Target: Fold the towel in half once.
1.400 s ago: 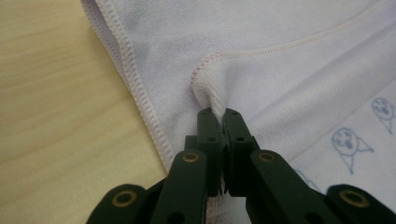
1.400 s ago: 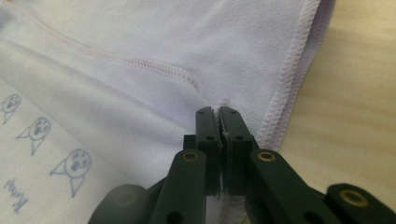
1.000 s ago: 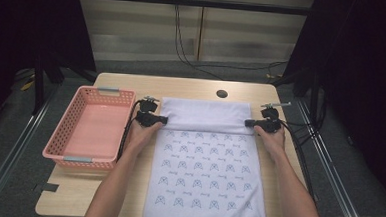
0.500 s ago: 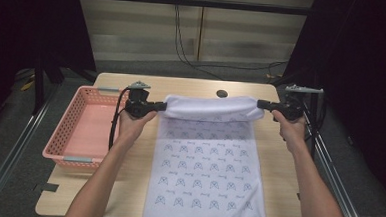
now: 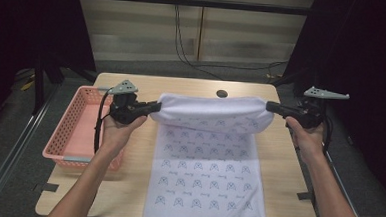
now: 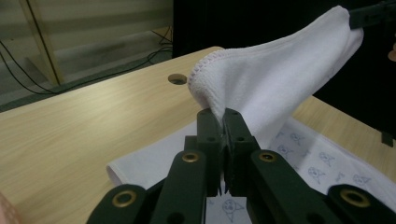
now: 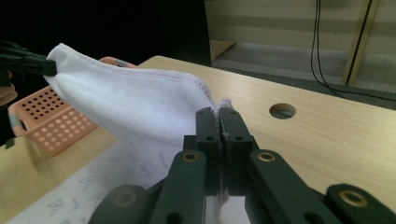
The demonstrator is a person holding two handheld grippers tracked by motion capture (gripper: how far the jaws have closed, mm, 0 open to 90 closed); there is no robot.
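A white towel [image 5: 208, 154] printed with small blue figures lies lengthwise on the wooden table [image 5: 127, 185], its near end hanging over the front edge. Its far edge is lifted off the table and stretched between both grippers. My left gripper [image 5: 157, 106] is shut on the towel's far left corner [image 6: 210, 93]; in the left gripper view the jaws pinch the hemmed cloth. My right gripper [image 5: 270, 107] is shut on the far right corner [image 7: 205, 100]. The raised cloth sags in a fold [image 5: 216, 112] between them, its plain white underside facing up.
A pink perforated basket [image 5: 75, 127] stands at the table's left edge, close beside my left hand [image 5: 117, 127]; it also shows at left in the right gripper view as the basket [image 7: 51, 119]. A round cable hole [image 5: 222, 93] sits at the table's far edge. Cables trail on the floor beyond.
Both grippers have risen from the tabletop, lifting the towel's far edge with them. The hands have also spread slightly apart and the fold now hangs in the air.
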